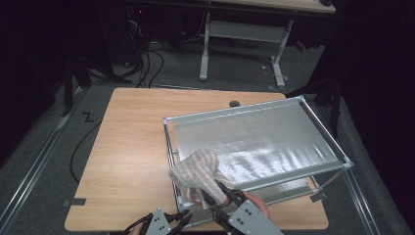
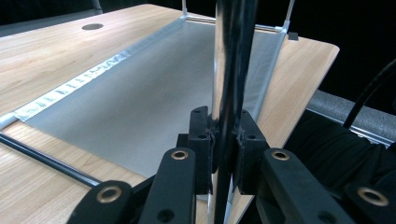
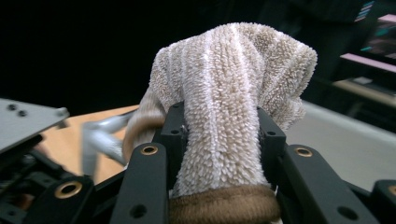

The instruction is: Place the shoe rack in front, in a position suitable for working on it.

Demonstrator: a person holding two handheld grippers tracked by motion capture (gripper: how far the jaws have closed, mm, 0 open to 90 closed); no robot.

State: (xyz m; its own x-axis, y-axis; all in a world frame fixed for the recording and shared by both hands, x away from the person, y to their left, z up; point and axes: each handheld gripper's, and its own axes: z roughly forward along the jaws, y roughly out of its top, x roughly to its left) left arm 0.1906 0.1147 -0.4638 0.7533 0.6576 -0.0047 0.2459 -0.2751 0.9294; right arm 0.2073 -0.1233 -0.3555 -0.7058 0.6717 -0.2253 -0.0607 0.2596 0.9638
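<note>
High view shows a wooden tabletop (image 1: 132,142) carrying a metal-framed rack (image 1: 337,149) with a silvery fabric shelf (image 1: 254,132) stretched across its top, and a beige striped terry towel (image 1: 198,171) bunched at the shelf's near-left corner, about 7 o'clock on the shelf. The right gripper (image 1: 226,193) comes in from 6 o'clock with its fingers clamped on the towel; the right gripper view confirms it, with the towel (image 3: 224,102) squeezed between the two black fingers (image 3: 172,130) and its brown hem lying across their base. The left gripper (image 1: 180,219) sits at the near corner of the rack, and in the left gripper view its fingers (image 2: 201,140) are closed narrow around the shiny upright post (image 2: 232,70) of the frame, bracing it. The step in hand looks like laying the towel out on the shelf. To do it well, the left hand should keep its hold on the post so the light frame does not slide or tip, while the right hand carries the towel toward 1 o'clock, low over the fabric, so the bunched part drags open rather than staying in a lump. The grip is on a thick fold, so a firm squeeze matters; letting go should wait until the towel rests fully on the shelf, clear of the near rail.
</note>
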